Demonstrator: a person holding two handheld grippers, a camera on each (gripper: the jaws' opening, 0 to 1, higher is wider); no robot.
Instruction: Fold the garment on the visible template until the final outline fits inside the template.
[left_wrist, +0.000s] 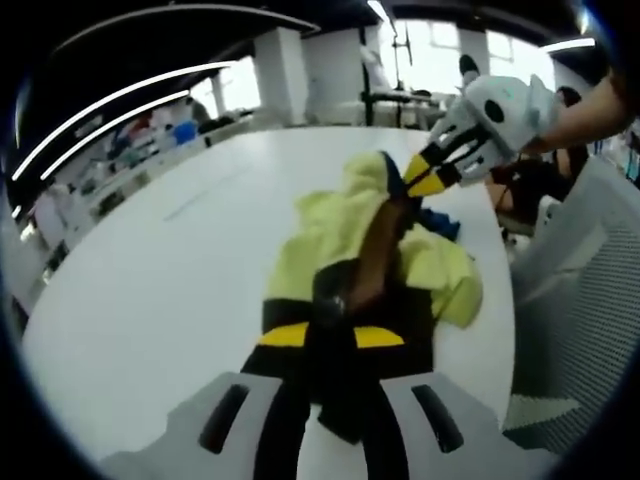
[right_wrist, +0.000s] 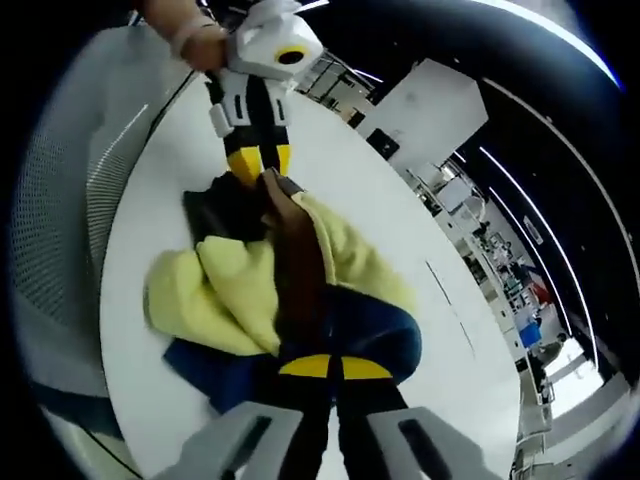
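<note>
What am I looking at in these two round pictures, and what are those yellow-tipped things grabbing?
A person holds a two-jawed claw in each hand; each claw carries a fisheye camera, giving one picture apiece. In the left gripper view, the left claw rises from the bottom and the right claw enters from the upper right. In the right gripper view it is reversed: the right claw below, the left claw above. Between them, a crumpled garment, pale yellow with dark blue and brown parts, lies on a white table. Each claw looks closed on an opposite end of it.

White claws (left_wrist: 330, 335) — black, yellow-tipped jaws
</note>
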